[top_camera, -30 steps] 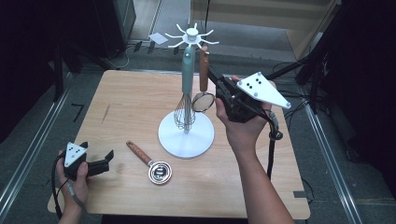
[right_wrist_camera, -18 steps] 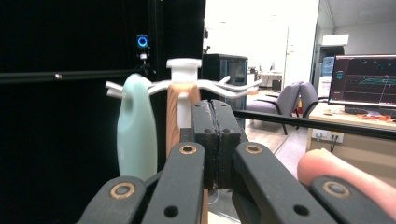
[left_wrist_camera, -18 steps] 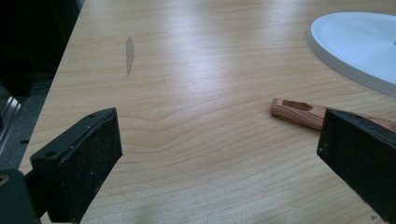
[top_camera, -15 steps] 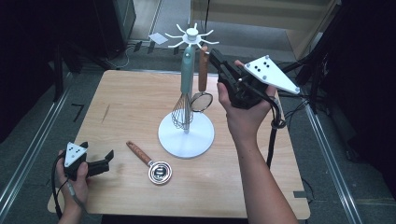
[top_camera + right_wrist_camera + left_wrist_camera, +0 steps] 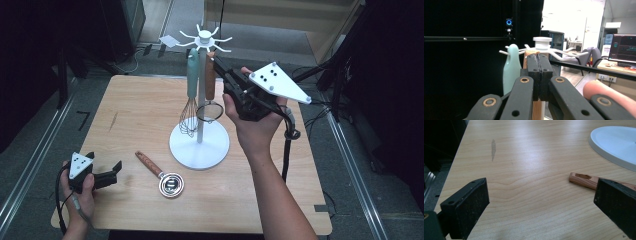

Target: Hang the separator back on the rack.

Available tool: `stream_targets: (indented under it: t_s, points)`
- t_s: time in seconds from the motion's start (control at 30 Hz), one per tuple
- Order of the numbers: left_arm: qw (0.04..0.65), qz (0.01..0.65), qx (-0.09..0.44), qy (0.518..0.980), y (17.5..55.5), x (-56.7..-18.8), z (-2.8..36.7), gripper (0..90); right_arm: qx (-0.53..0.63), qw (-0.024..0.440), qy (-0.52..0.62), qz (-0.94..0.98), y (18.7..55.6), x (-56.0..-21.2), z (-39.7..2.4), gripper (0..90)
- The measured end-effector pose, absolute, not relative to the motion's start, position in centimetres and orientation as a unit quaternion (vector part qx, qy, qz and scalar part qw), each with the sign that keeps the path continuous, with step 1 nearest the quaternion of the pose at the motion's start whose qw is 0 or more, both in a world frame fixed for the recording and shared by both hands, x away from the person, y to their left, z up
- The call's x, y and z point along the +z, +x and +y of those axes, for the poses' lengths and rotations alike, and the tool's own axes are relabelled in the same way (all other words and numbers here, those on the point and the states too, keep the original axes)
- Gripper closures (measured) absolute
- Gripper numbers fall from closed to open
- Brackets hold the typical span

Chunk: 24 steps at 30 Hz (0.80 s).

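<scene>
A white hook stand [image 5: 199,145] rises from the table's middle. From its top hang a mint-handled whisk [image 5: 192,75] and a wooden-handled strainer [image 5: 210,77]. My right gripper [image 5: 220,64] is raised beside the strainer's handle, jaws shut together with nothing between them. In the right gripper view the shut gripper [image 5: 539,58] stands in front of the wooden handle [image 5: 530,52], with the mint handle [image 5: 511,67] to its left. A wooden-handled metal measuring cup [image 5: 171,185] lies in front of the stand. My left gripper [image 5: 106,162] rests open at the front left, and its open jaws [image 5: 541,202] frame the cup's handle end [image 5: 584,179].
The stand's round base [image 5: 616,145] sits just beyond the cup's handle. The wooden table [image 5: 140,115] ends close to the left hand. Black frames and a metal rail flank the table, and cables trail off to the right.
My right gripper has tilted up and swung left, its tips climbing from beside the strainer ring to the upper part of the wooden handle. The left gripper has stayed put.
</scene>
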State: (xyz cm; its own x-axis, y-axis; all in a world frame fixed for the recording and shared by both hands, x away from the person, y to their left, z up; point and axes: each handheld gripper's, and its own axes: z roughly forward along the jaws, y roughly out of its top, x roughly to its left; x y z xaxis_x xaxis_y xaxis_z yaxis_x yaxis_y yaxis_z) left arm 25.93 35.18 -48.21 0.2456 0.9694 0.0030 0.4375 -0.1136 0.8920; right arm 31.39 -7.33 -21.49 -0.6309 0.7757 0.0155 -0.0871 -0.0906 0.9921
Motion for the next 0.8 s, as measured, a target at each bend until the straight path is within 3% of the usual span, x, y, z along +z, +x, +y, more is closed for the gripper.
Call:
stream_targets:
  t_s: [0.8]
  points:
    - [0.414,0.521,0.321,0.674,25.9,-48.2,35.2,0.0,0.682,0.309,0.269,0.606,30.9,-21.3,-4.5,90.0]
